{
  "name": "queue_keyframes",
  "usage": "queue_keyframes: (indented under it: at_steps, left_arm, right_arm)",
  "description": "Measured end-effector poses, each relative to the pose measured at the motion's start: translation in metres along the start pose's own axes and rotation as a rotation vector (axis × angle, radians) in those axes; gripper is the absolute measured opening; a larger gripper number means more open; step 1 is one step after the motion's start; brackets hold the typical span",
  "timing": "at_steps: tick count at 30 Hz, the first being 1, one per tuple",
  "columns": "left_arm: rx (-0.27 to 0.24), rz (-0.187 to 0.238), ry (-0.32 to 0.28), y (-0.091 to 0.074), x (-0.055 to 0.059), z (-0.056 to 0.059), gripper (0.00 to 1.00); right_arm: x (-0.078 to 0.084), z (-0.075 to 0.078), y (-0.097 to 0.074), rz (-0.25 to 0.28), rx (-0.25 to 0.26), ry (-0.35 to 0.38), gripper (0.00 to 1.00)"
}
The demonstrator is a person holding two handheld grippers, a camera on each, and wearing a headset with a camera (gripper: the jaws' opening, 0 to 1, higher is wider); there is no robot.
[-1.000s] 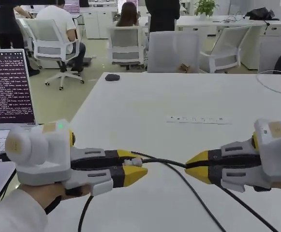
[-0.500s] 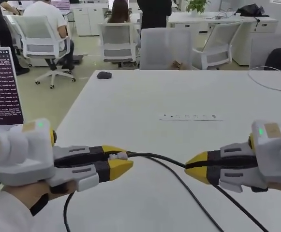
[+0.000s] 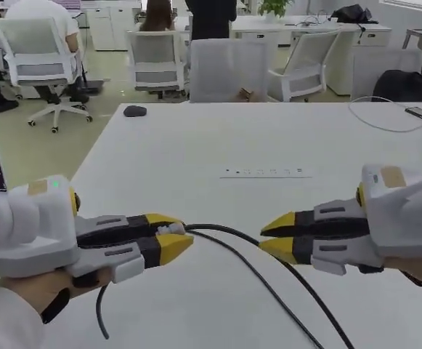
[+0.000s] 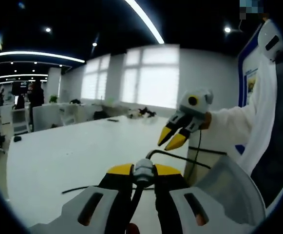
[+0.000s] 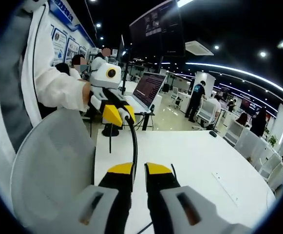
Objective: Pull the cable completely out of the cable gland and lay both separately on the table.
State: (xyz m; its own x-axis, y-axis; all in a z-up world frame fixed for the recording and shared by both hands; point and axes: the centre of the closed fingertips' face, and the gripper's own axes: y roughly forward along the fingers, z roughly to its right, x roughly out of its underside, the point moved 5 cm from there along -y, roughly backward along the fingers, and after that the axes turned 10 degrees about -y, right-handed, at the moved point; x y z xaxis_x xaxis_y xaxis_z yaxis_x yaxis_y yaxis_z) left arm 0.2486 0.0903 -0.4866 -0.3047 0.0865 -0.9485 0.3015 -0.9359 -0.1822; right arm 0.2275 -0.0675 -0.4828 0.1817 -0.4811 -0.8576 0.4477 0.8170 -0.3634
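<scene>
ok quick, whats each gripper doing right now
left gripper: shut on the cable gland
right gripper: open, with the jaws parted around the cable and not clamping it

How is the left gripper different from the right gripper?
The left gripper is shut on the gland; the right gripper is open and grips nothing. The cable comes out of the left gripper's gland, but only passes between the right gripper's parted jaws. Both have yellow tips and point at each other above the table.
</scene>
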Motion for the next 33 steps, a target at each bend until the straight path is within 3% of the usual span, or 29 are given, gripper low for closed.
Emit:
queue_keyframes:
  at_steps: [5,13,18,33]
  left_arm:
    - [0.040,-0.013,0.020,0.014,0.002,0.008,0.17]
    - [0.069,-0.017,0.046,0.024,-0.002,0.016,0.17]
    - [0.073,-0.020,0.051,0.025,-0.002,0.018,0.17]
    - [0.076,-0.034,0.075,0.026,-0.001,0.018,0.17]
  right_arm:
    - [-0.020,0.001,0.008,0.059,-0.020,-0.018,0.11]
    - [-0.022,-0.010,0.023,0.028,-0.080,-0.063,0.12]
    - [-0.023,-0.011,0.030,-0.003,-0.118,-0.118,0.04]
    - [-0.019,-0.010,0.027,-0.009,-0.119,-0.142,0.03]
